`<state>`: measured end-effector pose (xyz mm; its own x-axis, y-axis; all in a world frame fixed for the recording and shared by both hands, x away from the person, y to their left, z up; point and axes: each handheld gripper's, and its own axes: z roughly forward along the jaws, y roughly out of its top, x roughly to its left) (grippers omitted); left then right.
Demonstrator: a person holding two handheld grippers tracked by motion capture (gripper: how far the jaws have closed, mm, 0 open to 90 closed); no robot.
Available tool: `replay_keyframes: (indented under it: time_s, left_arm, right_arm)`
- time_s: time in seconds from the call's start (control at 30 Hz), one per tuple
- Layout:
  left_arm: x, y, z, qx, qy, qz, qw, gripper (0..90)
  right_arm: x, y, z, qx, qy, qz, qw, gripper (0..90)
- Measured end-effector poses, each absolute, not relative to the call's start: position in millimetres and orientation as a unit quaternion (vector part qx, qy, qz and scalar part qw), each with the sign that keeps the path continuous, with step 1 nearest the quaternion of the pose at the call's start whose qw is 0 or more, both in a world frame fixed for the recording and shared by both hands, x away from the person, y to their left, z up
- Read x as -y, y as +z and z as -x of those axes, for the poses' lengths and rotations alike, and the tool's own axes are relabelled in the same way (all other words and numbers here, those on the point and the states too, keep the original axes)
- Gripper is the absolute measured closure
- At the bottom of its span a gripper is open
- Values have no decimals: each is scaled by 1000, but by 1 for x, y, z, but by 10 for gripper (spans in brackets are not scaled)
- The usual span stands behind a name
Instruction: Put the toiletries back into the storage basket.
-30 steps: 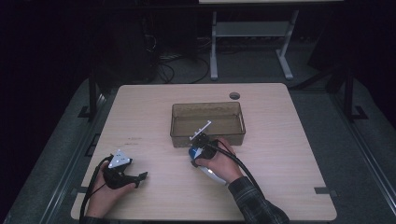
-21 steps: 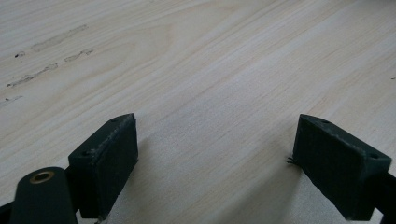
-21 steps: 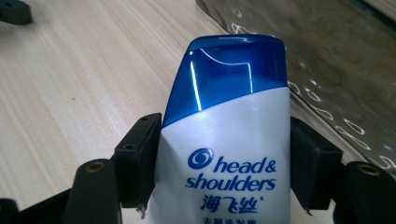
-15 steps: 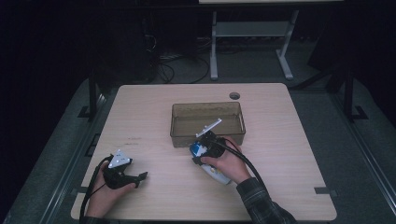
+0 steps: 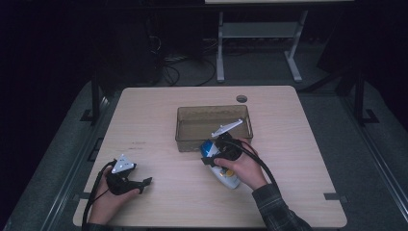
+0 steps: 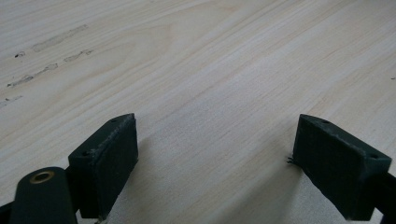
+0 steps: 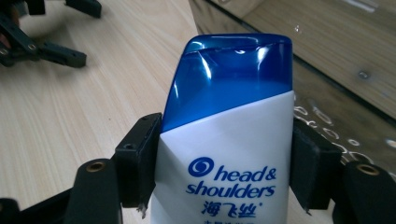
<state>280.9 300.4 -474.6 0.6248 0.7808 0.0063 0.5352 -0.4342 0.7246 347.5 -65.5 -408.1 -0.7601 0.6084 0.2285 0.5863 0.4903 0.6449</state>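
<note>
Looks like a lab setup: pale wooden table with a cable hole, tangled black floor cables, grey metal desk frame behind.

The right gripper, clamped on a white and blue shampoo bottle, lifted the bottle's blue cap end off the table and carried it right and farther away, up to the near wall of the clear bin.

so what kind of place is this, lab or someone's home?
Most likely a lab or recording room, not a home: a bare wooden table in a dark room, cables on the floor behind it, a metal stand at the back, and a person working hand-held grippers.
</note>
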Motion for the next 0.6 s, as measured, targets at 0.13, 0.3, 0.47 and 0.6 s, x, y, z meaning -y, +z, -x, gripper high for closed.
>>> replay_keyframes:
  time_s: [0.13,0.3,0.47,0.6]
  left_arm:
    - [-300,-475,-281,-397,174,-829,354,130]
    - [-300,-475,-281,-398,174,-828,355,131]
    - [-300,-475,-281,-397,174,-828,355,131]
    - [-300,-475,-281,-397,174,-828,355,130]
  right_arm:
    - [72,-403,-346,-856,384,-345,20,345]
    - [81,-396,-343,-846,407,-344,23,346]
    - [89,-390,-341,-835,436,-335,29,346]
    - [94,-385,-338,-824,465,-324,29,346]
